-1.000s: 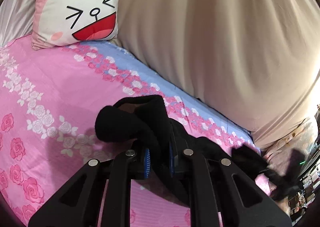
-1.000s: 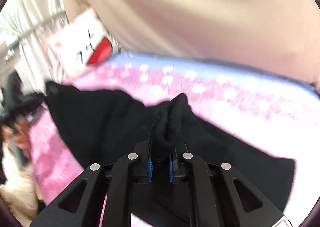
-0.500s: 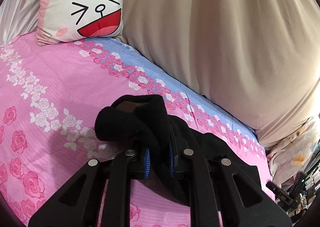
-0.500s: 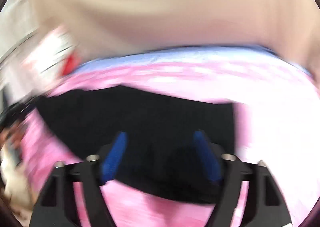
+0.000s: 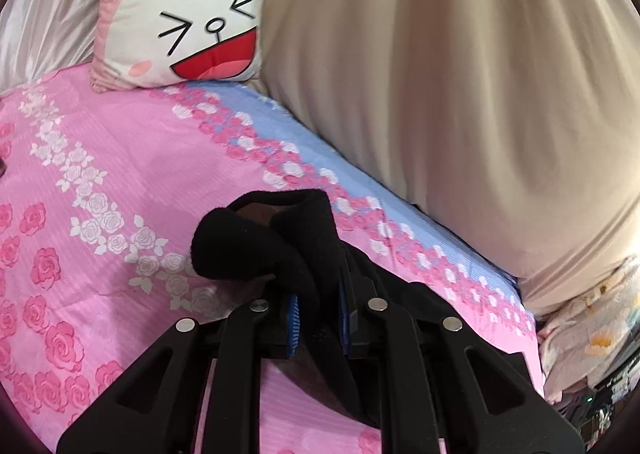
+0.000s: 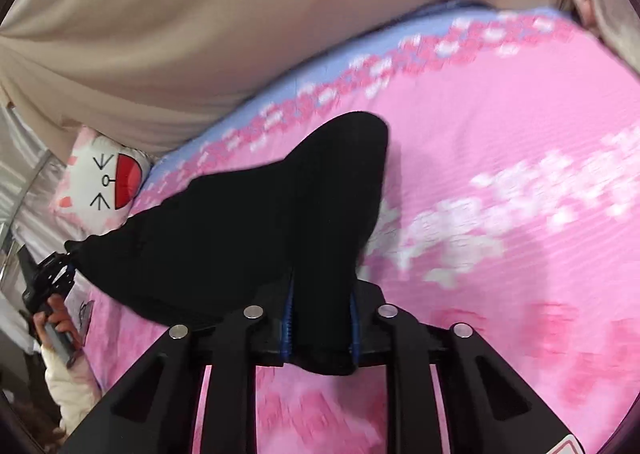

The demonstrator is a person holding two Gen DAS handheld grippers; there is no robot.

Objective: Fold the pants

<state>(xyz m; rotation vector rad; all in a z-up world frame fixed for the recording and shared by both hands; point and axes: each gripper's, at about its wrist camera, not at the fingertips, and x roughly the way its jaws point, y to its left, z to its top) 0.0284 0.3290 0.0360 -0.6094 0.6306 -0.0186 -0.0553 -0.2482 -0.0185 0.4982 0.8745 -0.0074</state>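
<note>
I count 1 pants, 1 pillow, 1 sheet, my 2 claws: left, right.

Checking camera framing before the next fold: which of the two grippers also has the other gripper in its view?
The right gripper: its view shows the left gripper at far left, pinching the black pants. The left wrist view shows only its own.

Black tool w/ blue ribbed pads, silver screws, cream sleeve
</note>
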